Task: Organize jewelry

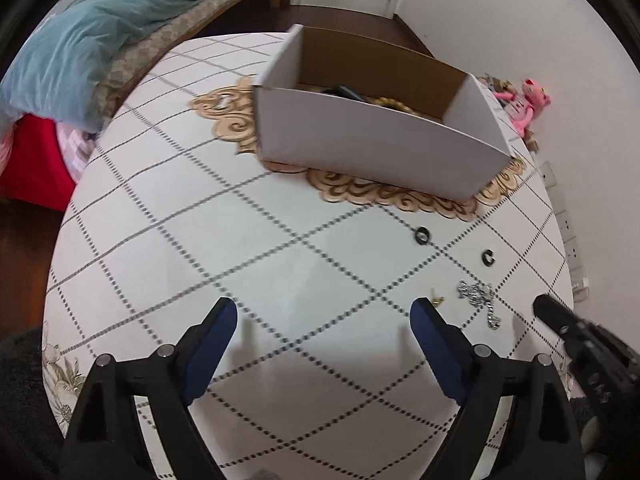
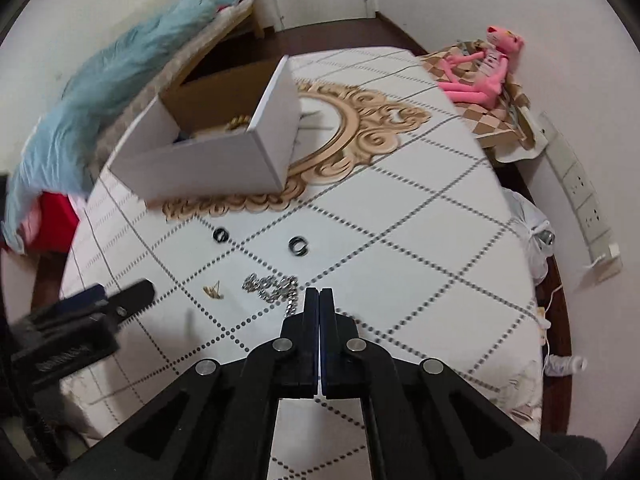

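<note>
A silver chain (image 2: 272, 285) lies bunched on the checked tablecloth (image 2: 400, 240). Just left of it is a small gold piece (image 2: 213, 291). Farther back lie two dark rings (image 2: 221, 235) (image 2: 299, 246). My right gripper (image 2: 319, 293) is shut, its tips just right of the chain's tail, with nothing seen between the pads. In the left wrist view it (image 1: 541, 307) stands apart from the chain (image 1: 480, 300). My left gripper (image 1: 324, 312) is open over bare cloth, left of the gold piece (image 1: 437, 301). A white cardboard box (image 1: 360, 144) behind holds gold and dark pieces.
A pink plush toy (image 2: 476, 76) sits at the table's far right corner. A bed with a blue quilt (image 1: 80, 40) runs along the left. Wall sockets (image 2: 580, 200) line the right wall. The table edge curves close on both sides.
</note>
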